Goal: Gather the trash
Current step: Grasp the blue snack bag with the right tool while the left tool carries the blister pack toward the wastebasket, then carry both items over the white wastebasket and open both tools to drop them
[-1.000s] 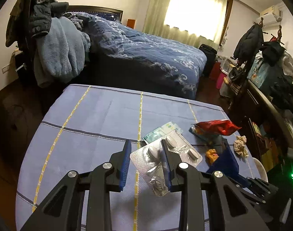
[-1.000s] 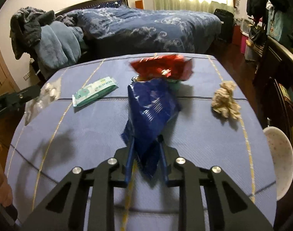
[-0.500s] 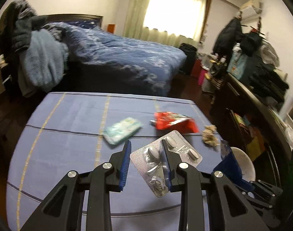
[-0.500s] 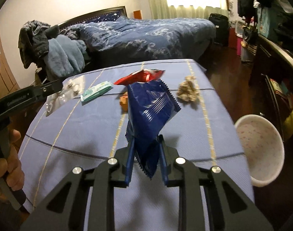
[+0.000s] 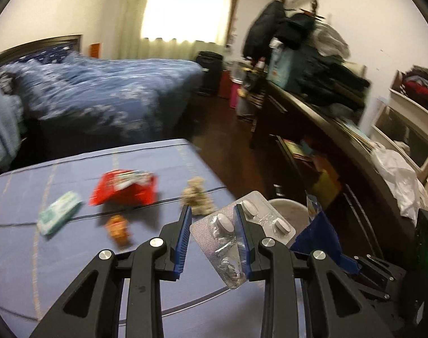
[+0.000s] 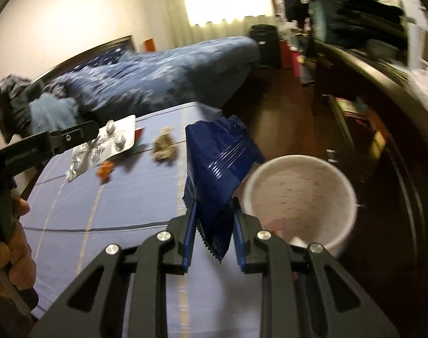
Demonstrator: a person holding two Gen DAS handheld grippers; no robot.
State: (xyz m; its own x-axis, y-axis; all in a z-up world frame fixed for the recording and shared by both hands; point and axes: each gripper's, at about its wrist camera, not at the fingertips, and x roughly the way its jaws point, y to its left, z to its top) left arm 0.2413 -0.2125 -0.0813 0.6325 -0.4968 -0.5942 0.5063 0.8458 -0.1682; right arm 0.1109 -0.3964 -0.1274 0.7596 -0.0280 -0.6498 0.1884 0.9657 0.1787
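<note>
My left gripper [image 5: 212,211] holds a silver pill blister pack [image 5: 228,233] that sits against its right finger and sticks out to the right; the jaws stand apart. My right gripper [image 6: 212,217] holds a dark blue snack wrapper [image 6: 219,169] upright. A white bin [image 6: 301,194] stands just right of the table, beside the wrapper; its rim also shows in the left wrist view [image 5: 284,204]. On the table lie a red snack bag [image 5: 124,187], a green tissue pack [image 5: 59,212], an orange scrap [image 5: 116,225] and a crumpled brown paper [image 5: 197,195].
The table has a blue cloth with yellow stripes [image 5: 73,253]. A bed with a blue quilt [image 5: 101,98] stands beyond it. A dark cluttered dresser [image 5: 340,140] runs along the right wall, with dark wood floor [image 5: 228,146] between.
Both grippers have swung right with their loads, toward the table's right edge. The white bin is now much nearer the right gripper and larger in its view.
</note>
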